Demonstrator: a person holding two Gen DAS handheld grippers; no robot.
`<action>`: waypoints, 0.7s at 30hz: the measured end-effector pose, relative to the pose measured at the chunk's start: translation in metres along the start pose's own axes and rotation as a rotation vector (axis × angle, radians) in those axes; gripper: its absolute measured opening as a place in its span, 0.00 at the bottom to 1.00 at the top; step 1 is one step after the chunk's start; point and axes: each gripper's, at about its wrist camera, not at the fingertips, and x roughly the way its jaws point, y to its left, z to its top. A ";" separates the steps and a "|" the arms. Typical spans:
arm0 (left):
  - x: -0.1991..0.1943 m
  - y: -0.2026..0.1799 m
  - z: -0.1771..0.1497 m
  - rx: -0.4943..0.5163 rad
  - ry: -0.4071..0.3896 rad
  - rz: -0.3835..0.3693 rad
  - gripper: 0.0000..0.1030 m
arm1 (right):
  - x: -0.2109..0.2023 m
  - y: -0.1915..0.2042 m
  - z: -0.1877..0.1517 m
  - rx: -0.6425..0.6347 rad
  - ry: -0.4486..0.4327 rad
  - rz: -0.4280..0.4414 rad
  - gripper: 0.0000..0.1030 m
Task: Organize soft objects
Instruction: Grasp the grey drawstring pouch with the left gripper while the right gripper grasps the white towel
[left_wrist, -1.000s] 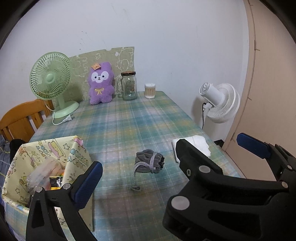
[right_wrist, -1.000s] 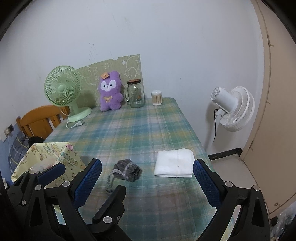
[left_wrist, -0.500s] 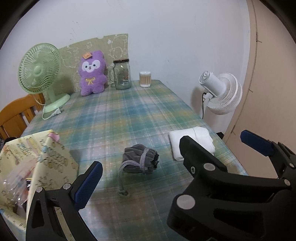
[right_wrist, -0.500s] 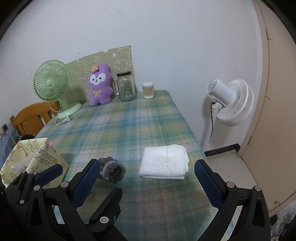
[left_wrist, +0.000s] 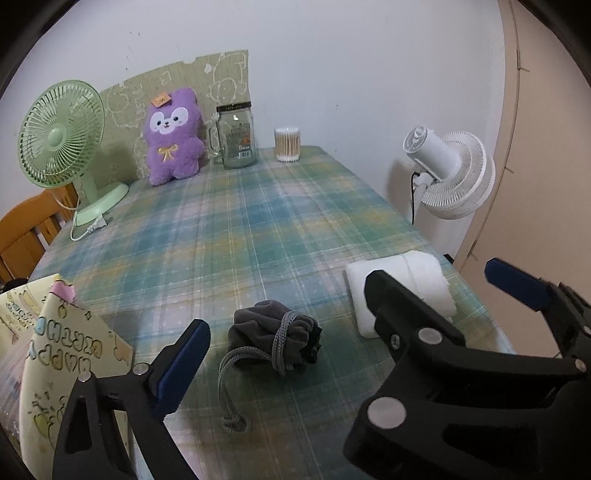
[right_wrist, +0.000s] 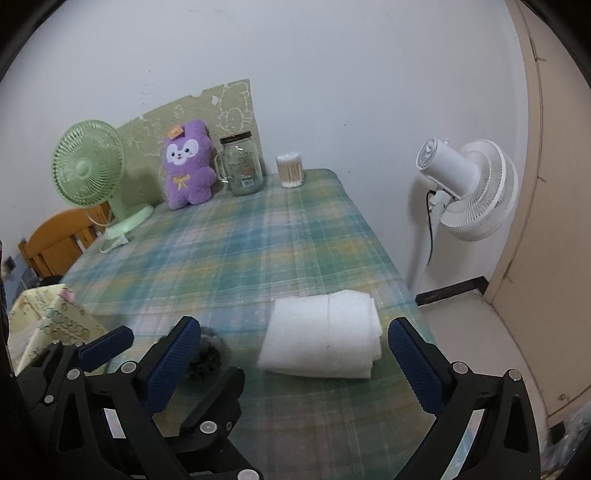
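Note:
A grey drawstring pouch (left_wrist: 275, 338) lies on the plaid tablecloth (left_wrist: 236, 236), just ahead of my open, empty left gripper (left_wrist: 288, 347). A folded white towel (right_wrist: 323, 338) lies to its right; it also shows in the left wrist view (left_wrist: 406, 280). My right gripper (right_wrist: 295, 350) is open and empty, with the towel between and just beyond its fingers. The pouch (right_wrist: 207, 356) is partly hidden behind the right gripper's left finger. A yellow patterned fabric bin (left_wrist: 48, 354) stands at the near left. A purple plush toy (left_wrist: 173, 136) leans at the back.
A green desk fan (left_wrist: 62, 140), a glass jar (left_wrist: 236, 136) and a cotton swab tub (left_wrist: 287, 144) stand along the back edge. A white floor fan (right_wrist: 465, 188) stands off the table's right side. A wooden chair (right_wrist: 62, 240) is at the left.
Both grippers have moved forward and down toward the table. The pouch and towel now look larger and closer. The bin has slid to the left edge of the left view.

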 end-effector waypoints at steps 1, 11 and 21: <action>0.003 0.001 0.000 -0.005 0.010 -0.003 0.92 | 0.002 0.000 0.001 -0.004 0.001 -0.003 1.00; 0.027 0.012 0.002 -0.019 0.052 0.009 0.89 | 0.034 -0.004 0.001 0.001 0.092 -0.023 1.00; 0.051 0.022 -0.001 -0.062 0.149 -0.019 0.80 | 0.056 -0.005 -0.002 0.018 0.156 -0.017 1.00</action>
